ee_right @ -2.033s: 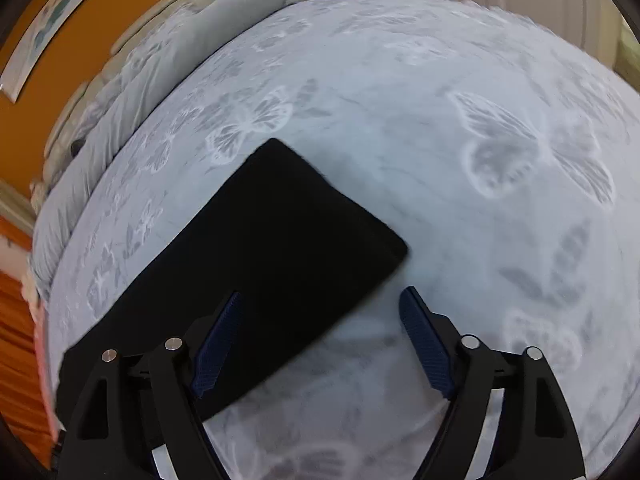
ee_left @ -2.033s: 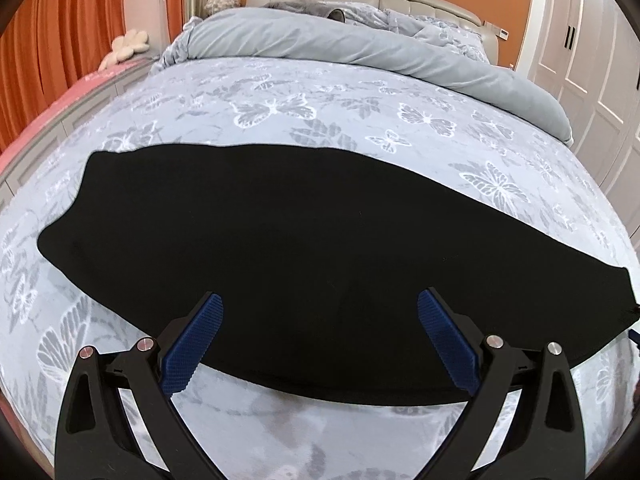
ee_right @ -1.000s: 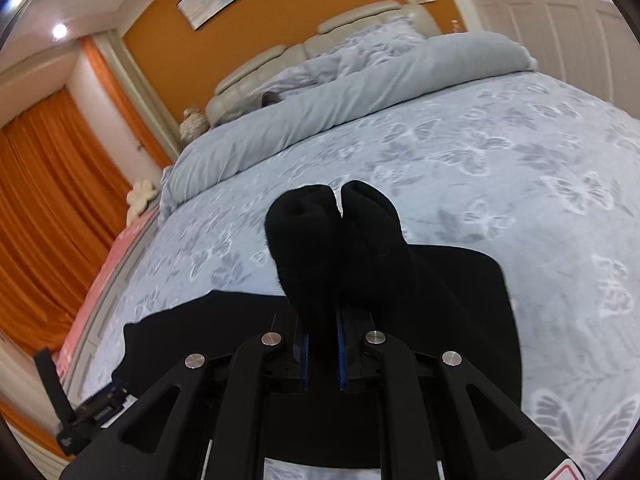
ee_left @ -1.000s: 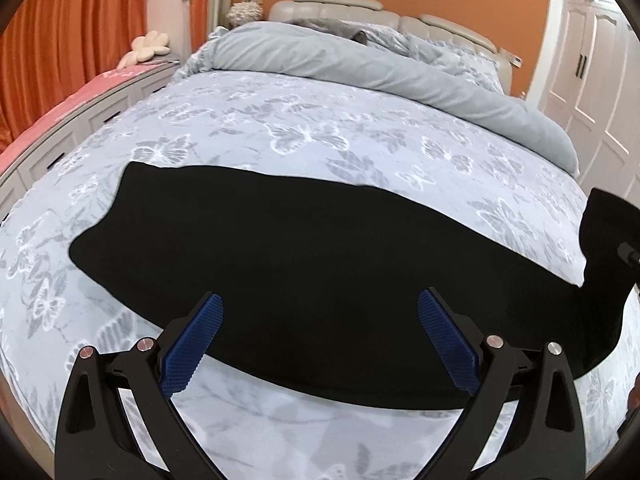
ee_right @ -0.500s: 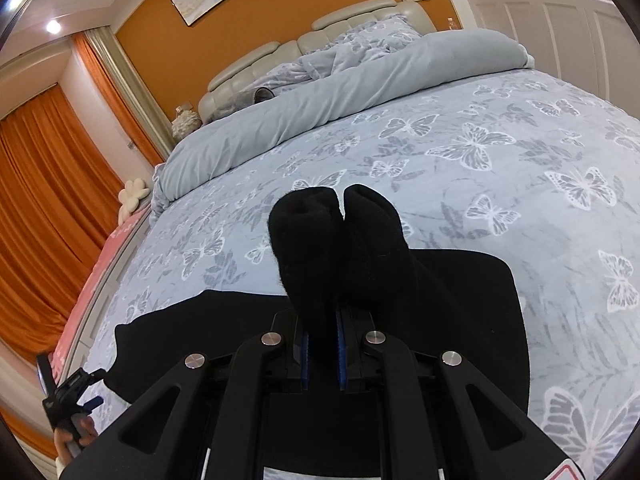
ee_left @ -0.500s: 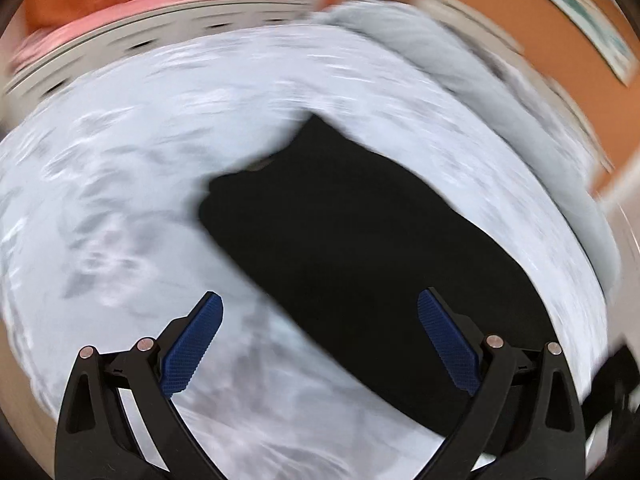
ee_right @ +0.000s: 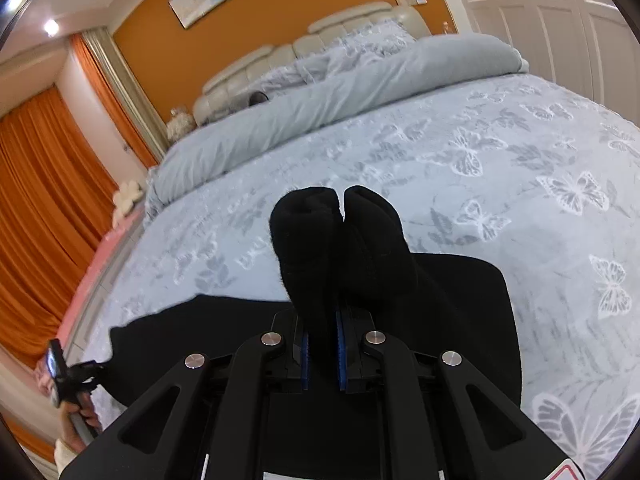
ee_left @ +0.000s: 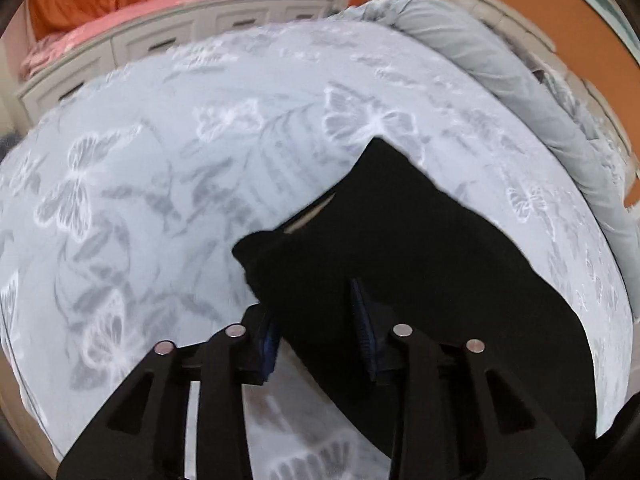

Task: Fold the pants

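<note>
I see the pants lying black across the butterfly-print bed, one end under each of my tools. My left tool has just been closing, and a corner of the cloth sits bunched between its blue pads. The left pad is mostly hidden behind the fabric and the frame is smeared, so I think the pads are pressing the cloth, but I can't swear to it. My right tool is nearly shut and pinches a raised fold of the pants that stands up in two rounded humps above its pads. The humps block the cloth behind them. In the right view my left tool shows small at the lower left edge, cut off. The black fabric shows almost no seams or detail.
</note>
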`<action>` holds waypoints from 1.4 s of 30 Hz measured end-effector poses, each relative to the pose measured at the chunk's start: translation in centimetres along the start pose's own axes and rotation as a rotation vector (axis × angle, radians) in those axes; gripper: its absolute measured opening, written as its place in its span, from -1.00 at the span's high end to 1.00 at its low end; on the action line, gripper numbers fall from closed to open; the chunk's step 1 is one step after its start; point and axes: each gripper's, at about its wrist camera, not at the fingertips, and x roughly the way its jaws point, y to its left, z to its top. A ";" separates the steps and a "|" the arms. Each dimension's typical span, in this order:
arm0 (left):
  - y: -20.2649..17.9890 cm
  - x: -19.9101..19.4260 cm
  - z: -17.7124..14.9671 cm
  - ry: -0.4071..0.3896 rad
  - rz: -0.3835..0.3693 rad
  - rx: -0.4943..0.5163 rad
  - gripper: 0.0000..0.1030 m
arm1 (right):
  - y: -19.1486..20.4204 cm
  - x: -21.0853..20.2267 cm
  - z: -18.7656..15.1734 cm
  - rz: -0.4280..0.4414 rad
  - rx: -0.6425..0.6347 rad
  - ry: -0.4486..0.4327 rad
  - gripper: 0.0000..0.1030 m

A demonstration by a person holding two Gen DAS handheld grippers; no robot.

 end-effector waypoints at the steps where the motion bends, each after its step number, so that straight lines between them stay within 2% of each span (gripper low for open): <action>1: -0.1 -0.6 -0.3 -0.017 0.013 -0.009 0.28 | -0.2 0.3 -0.1 0.000 0.008 0.009 0.81; 3: -1.0 -2.4 -1.0 -0.076 0.041 0.030 0.14 | 0.5 0.4 -0.1 0.010 -0.009 0.003 0.81; 5: -2.7 -4.4 -1.7 -0.143 0.076 0.096 -0.24 | 1.8 0.3 0.0 0.027 -0.043 -0.015 0.81; 7: -4.4 -7.3 -3.1 -0.241 0.071 0.174 -0.46 | 3.7 0.3 -0.2 0.053 -0.094 -0.027 0.81; 10: -7.1 -9.5 -4.4 -0.314 0.029 0.280 -0.48 | 6.2 1.1 -1.0 0.090 -0.156 -0.010 0.81; 12: -9.1 -10.1 -5.5 -0.302 -0.036 0.356 -0.48 | 7.6 2.0 -1.7 0.104 -0.187 0.017 0.81; 14: -10.5 -10.1 -6.4 -0.284 -0.066 0.400 -0.48 | 9.2 3.4 -2.6 0.110 -0.229 0.055 0.81; 19: -12.3 -9.3 -7.9 -0.220 -0.113 0.438 -0.48 | 12.2 6.3 -4.9 0.126 -0.301 0.131 0.81; 24: -13.2 -9.4 -9.4 -0.220 -0.112 0.474 -0.49 | 14.3 9.0 -8.0 0.125 -0.379 0.218 0.80; 30: -12.9 -9.1 -9.7 -0.210 -0.110 0.483 -0.50 | 15.0 11.1 -10.4 0.110 -0.424 0.289 0.76; 33: -12.9 -9.1 -9.7 -0.209 -0.113 0.486 -0.50 | 14.9 11.6 -10.9 0.113 -0.435 0.323 0.64; 35: -12.8 -9.1 -9.8 -0.212 -0.106 0.489 -0.51 | 15.2 11.7 -11.4 0.123 -0.456 0.342 0.33; 36: -12.8 -9.1 -9.8 -0.213 -0.104 0.492 -0.51 | 15.6 11.5 -11.7 0.123 -0.486 0.341 0.25; 38: -12.7 -9.1 -9.9 -0.216 -0.102 0.498 -0.52 | 16.4 11.0 -12.1 0.124 -0.525 0.339 -0.17; 40: -12.6 -9.2 -10.0 -0.222 -0.100 0.500 -0.54 | 17.3 10.5 -12.5 0.121 -0.567 0.302 -0.24; 42: -12.6 -9.3 -10.1 -0.228 -0.097 0.498 -0.63 | 17.7 10.6 -12.8 0.069 -0.607 0.261 -0.24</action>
